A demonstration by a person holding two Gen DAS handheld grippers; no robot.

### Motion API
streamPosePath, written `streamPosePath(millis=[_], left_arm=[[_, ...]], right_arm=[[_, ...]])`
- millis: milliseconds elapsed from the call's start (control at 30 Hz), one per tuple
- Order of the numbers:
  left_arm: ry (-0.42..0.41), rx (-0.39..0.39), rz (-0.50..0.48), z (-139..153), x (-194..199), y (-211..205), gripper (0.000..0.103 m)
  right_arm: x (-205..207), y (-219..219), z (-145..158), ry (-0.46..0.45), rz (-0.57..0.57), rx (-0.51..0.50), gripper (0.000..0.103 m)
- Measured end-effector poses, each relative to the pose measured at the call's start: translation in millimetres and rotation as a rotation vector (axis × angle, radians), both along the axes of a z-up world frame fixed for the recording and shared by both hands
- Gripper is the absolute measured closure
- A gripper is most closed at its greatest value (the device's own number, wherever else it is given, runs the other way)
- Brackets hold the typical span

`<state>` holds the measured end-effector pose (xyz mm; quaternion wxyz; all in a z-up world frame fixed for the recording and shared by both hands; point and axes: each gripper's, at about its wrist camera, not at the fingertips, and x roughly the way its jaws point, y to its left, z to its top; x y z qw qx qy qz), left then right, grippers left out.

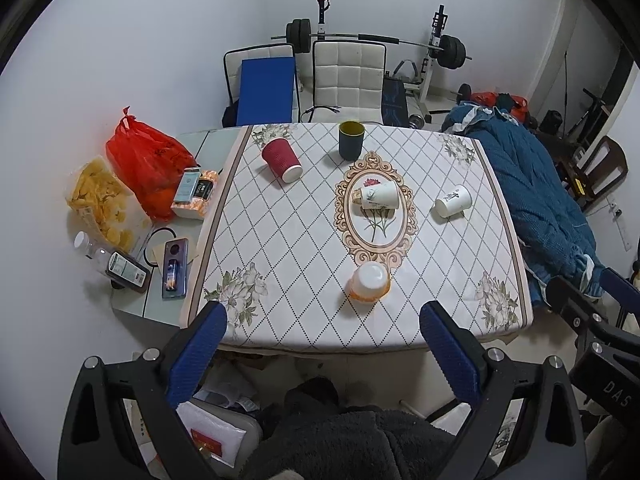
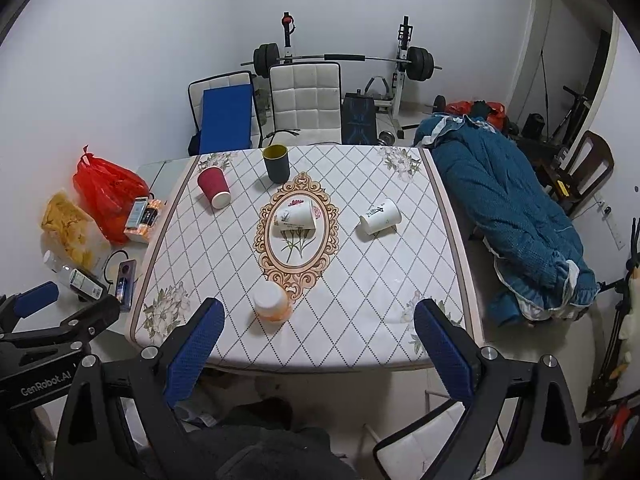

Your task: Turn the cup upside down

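left gripper (image 1: 322, 334) | black frame, blue ribbed pads, silver screws | right gripper (image 2: 316, 330) | same

Five cups show on the patterned tabletop: a dark cup (image 1: 351, 140) with a yellow interior stands upright at upper centre, and an orange-and-white cup (image 1: 369, 282) sits upside down at lower centre. A red ribbed cup (image 1: 281, 159) at upper left, a floral white cup (image 1: 378, 195) at centre and a white printed cup (image 1: 453, 201) at right lie on their sides.

a red ribbed cup (image 1: 281, 159), a dark cup (image 1: 351, 140) with yellow inside, a white diamond-patterned tablecloth (image 1: 288, 248).
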<state>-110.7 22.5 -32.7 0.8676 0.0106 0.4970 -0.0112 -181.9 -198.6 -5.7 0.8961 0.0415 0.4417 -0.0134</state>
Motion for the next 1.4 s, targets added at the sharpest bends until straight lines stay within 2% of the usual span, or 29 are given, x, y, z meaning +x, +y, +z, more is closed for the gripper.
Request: streamPosePath(millis=[600, 1400], left_arm=[[-0.004, 0.000, 0.013, 4, 0, 3, 0.004], [0.007, 0.004, 0.039, 3, 1, 16, 0.004]], right_arm=[[5, 0, 3, 0.014, 0.013, 0.004, 0.005], [5, 2, -7, 0.033, 0.022, 0.003, 0.004]])
